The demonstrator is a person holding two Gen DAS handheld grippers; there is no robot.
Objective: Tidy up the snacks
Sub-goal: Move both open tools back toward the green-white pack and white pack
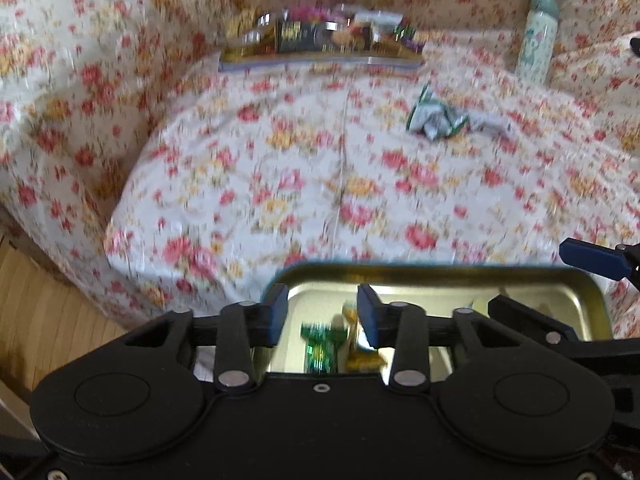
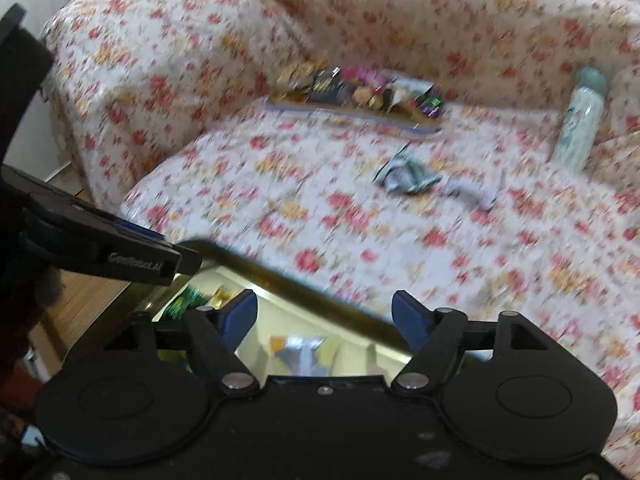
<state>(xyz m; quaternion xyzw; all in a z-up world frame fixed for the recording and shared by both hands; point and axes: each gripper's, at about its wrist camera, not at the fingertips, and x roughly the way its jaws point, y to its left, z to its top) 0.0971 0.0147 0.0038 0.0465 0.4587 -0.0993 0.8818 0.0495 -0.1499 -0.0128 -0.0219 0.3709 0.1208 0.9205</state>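
Observation:
A gold tin [image 1: 440,274] sits at the near edge of the flowered sofa seat, just under both grippers. Inside it lie a green packet [image 1: 320,344] and a yellow packet [image 1: 362,356]. My left gripper [image 1: 322,312] hangs over the tin's left part, open, with nothing touching its blue pads. My right gripper [image 2: 326,316] stands open wider above the tin [image 2: 304,292], over a silver and yellow packet [image 2: 304,354]. Loose green and white wrappers [image 1: 436,116] [image 2: 408,176] lie further back on the seat. Both views are blurred.
A flat tray of mixed snacks [image 1: 320,36] [image 2: 352,96] rests against the sofa back. A pale green bottle [image 1: 538,38] [image 2: 582,116] stands at the right. Wooden floor [image 1: 48,312] lies left of the seat edge. The left gripper's side [image 2: 152,256] juts in beside the tin.

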